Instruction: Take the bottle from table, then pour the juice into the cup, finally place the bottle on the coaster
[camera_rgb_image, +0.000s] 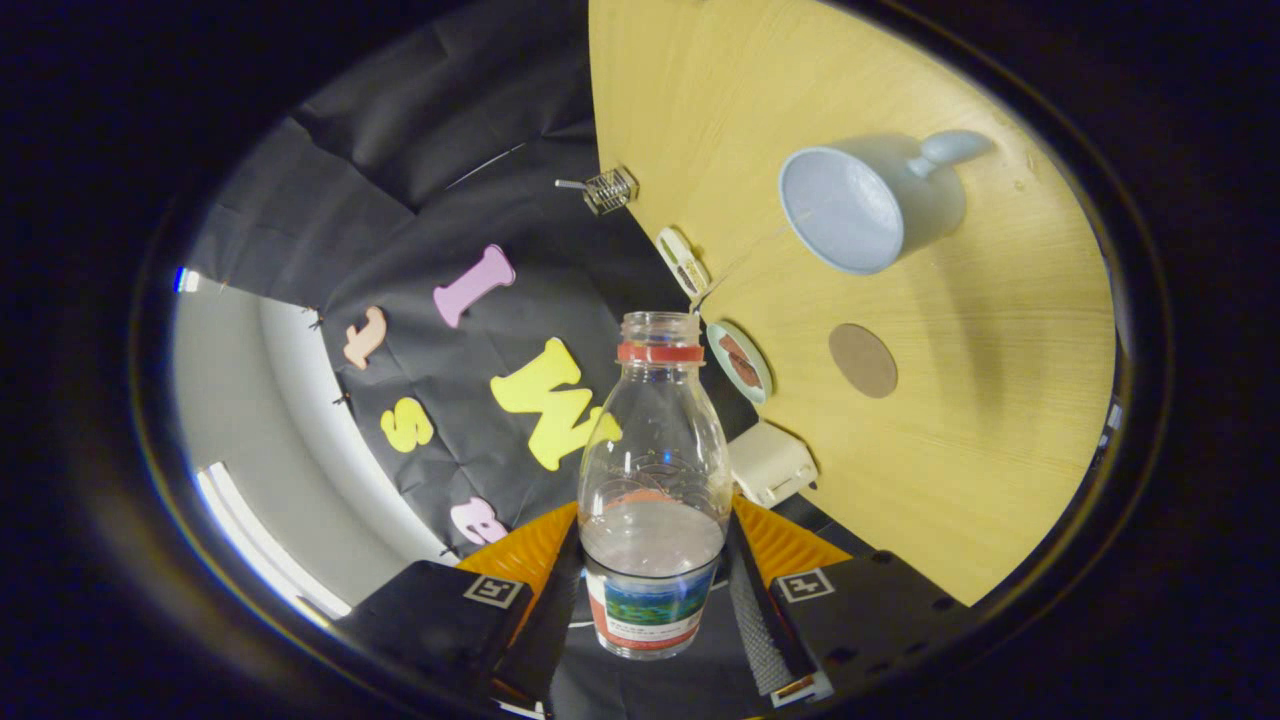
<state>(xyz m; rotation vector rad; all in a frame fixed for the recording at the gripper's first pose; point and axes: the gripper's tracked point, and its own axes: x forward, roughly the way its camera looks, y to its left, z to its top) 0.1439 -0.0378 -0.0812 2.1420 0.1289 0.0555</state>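
Our gripper (652, 590) has its two fingers closed in against the sides of the juice bottle (655, 480), one on each flank of the lower body just above the label, so we judge both are pressing on it and the bottle is carried clear of the table. The bottle stands straight out along the fingers, its open neck with the red collar (660, 352) pointing away from us; the clear liquid sits level in the lower part of the body, roughly a third full (no cap is on it).

The whole view is rolled, so the wooden table (1000, 420) appears turned on its side beyond and to one side of the bottle. On it lies the round brown coaster (863, 360), near the table's edge, and further off the pale blue cup (868, 205), mouth towards us, handle on its far side. Along the table's edge sit a small round dish (740, 362), a white box (770, 463) and a little wire basket (610, 189).

We judge the take is done and the pour is in hand. Next we need to bring the neck over the cup's mouth and tip further, slowly, since the mouth is still well apart from the cup.
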